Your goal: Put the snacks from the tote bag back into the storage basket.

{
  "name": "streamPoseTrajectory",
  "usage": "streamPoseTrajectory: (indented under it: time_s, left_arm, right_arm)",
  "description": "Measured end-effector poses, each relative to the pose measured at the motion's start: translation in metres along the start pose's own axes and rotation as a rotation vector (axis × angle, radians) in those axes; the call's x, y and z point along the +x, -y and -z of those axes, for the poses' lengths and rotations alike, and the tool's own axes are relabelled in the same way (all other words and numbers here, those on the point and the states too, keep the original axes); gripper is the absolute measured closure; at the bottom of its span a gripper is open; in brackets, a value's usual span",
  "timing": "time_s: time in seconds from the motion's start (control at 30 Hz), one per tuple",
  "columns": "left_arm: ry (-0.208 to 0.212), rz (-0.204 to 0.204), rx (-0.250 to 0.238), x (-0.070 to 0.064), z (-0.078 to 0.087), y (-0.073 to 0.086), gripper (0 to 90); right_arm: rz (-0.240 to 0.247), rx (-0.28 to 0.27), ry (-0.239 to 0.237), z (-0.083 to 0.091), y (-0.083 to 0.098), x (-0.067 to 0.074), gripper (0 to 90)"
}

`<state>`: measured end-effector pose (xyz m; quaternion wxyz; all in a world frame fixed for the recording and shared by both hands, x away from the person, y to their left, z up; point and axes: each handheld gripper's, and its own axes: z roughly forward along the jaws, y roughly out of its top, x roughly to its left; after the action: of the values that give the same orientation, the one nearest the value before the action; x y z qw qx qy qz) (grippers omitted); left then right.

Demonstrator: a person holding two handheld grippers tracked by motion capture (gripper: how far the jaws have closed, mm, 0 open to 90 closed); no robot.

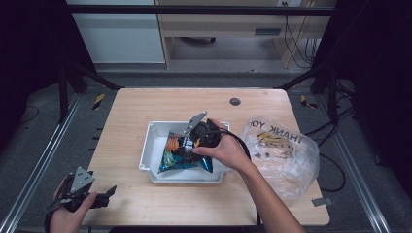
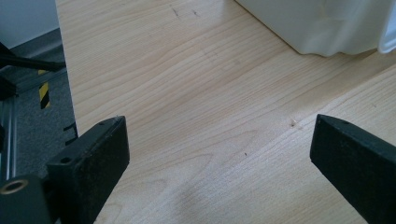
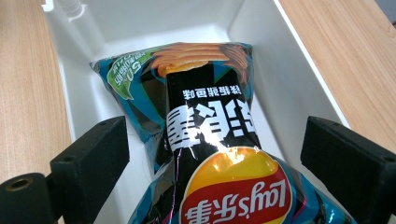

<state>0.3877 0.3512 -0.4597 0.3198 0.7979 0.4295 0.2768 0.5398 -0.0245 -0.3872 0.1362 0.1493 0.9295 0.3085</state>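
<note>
A blue and black Lay's crisp bag (image 1: pixel 176 156) lies in the white tray (image 1: pixel 147 148) at the table's middle. My right gripper (image 1: pixel 188 144) hovers over it, held by a hand reaching in from the right. In the right gripper view the bag (image 3: pixel 205 107) runs lengthwise between the wide-apart jaws of that gripper (image 3: pixel 217 135), which is open and not clamping it; the tray's wall (image 3: pixel 275 70) rises on the right. My left gripper (image 1: pixel 110 193) rests open at the table's front left corner, above bare wood (image 2: pixel 219 128), with the tray's corner (image 2: pixel 322 23) ahead.
A crumpled clear plastic bag (image 1: pixel 282 150) printed "THANK YOU" sits right of the tray, close to the right forearm. A round grommet (image 1: pixel 235 101) is set in the far tabletop. The table's left edge (image 2: pixel 65 84) drops to the floor near the left gripper.
</note>
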Motion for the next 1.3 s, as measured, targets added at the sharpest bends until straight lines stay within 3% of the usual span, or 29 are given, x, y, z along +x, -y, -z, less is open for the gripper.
streamPoseTrajectory:
  time_s: [0.87,1.3]
  left_arm:
    - [0.000,-0.003,0.005,0.000,0.000,0.000,4.2]
    - [0.001,0.000,0.005,-0.001,0.000,0.001,4.1]
  right_arm:
    - [-0.061,-0.070,0.010,0.032,-0.001,0.006,6.9]
    - [-0.125,-0.114,0.076,0.050,-0.001,0.010,6.8]
